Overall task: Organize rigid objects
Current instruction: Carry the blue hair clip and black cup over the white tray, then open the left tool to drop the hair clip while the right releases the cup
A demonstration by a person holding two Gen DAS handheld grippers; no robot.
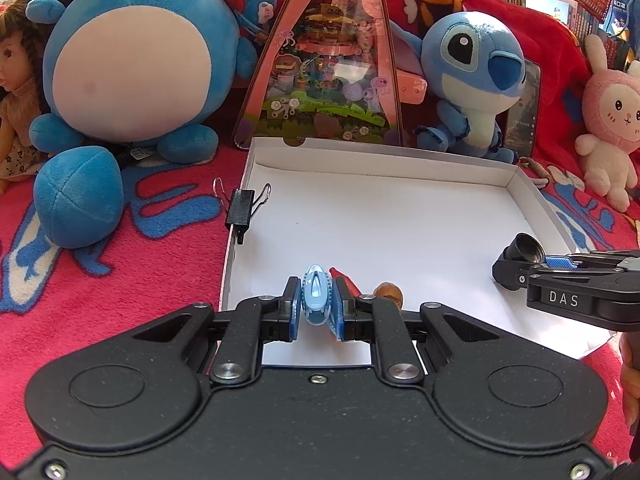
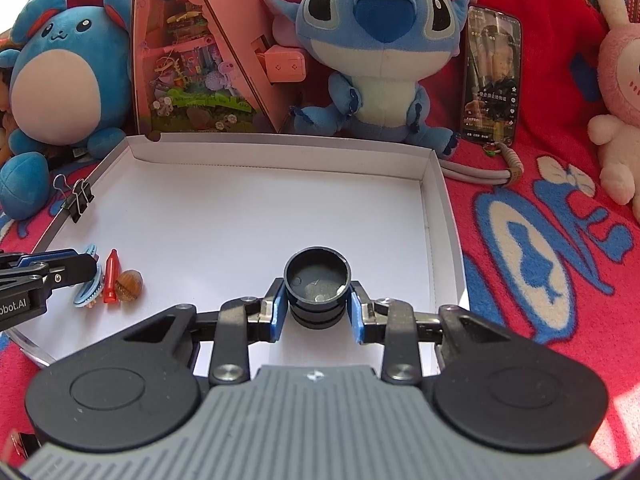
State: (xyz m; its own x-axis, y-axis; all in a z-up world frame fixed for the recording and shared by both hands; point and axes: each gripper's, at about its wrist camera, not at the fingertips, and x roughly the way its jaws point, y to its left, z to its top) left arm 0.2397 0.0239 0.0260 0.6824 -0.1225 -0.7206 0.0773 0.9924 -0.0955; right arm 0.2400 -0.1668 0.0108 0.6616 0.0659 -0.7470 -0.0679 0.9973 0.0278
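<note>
Both grippers loaded over the white box lid (image 2: 434, 200).
Left gripper (image 1: 316, 300) pinches a light, slick blue plastic disc (image 1: 316, 294) edgewise; right gripper (image 2: 318, 304) flanks a stiff black lens cup (image 2: 317, 284), best taken at its ribbed barrel; contact unclear.

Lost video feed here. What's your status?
Left gripper clamped on light-blue oval plastic piece. Right gripper around black round cap inside white cardboard tray. Nothing blocking.
</note>
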